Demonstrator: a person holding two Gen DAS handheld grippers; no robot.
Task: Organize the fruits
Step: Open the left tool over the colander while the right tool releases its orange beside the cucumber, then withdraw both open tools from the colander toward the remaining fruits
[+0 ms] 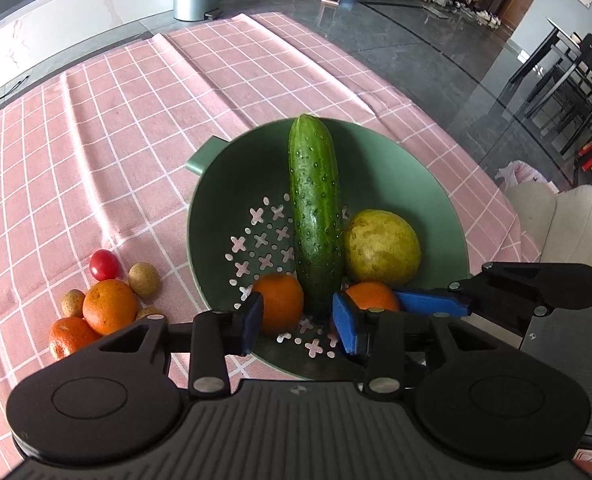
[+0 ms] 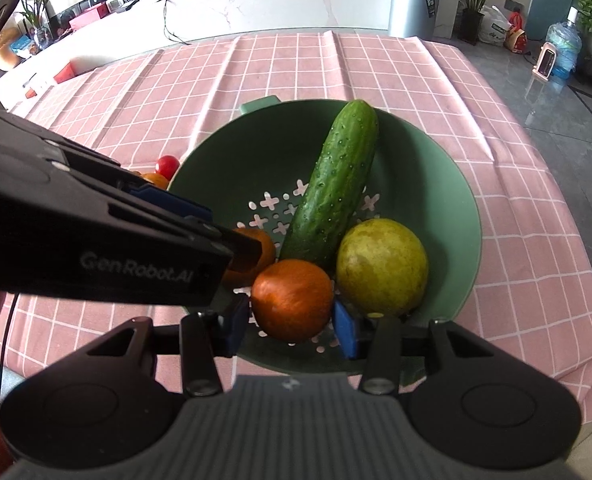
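A green colander (image 1: 416, 168) (image 2: 448, 184) on the pink checked cloth holds a cucumber (image 1: 316, 208) (image 2: 332, 188), a yellow-green round fruit (image 1: 380, 248) (image 2: 380, 268) and two oranges (image 1: 280, 300) (image 1: 370, 294). My left gripper (image 1: 298, 322) is open over the colander's near side, with the cucumber's end and one orange between its blue pads. My right gripper (image 2: 292, 322) is around an orange (image 2: 292, 300), pads close to its sides; contact is unclear. The right gripper's blue fingers (image 1: 428, 302) also show in the left wrist view.
On the cloth left of the colander lie a cherry tomato (image 1: 104, 265), two oranges (image 1: 110, 306), and several small brownish fruits (image 1: 144, 279). The table edge drops to a grey floor on the right. A beige chair (image 1: 556, 220) stands beside the table.
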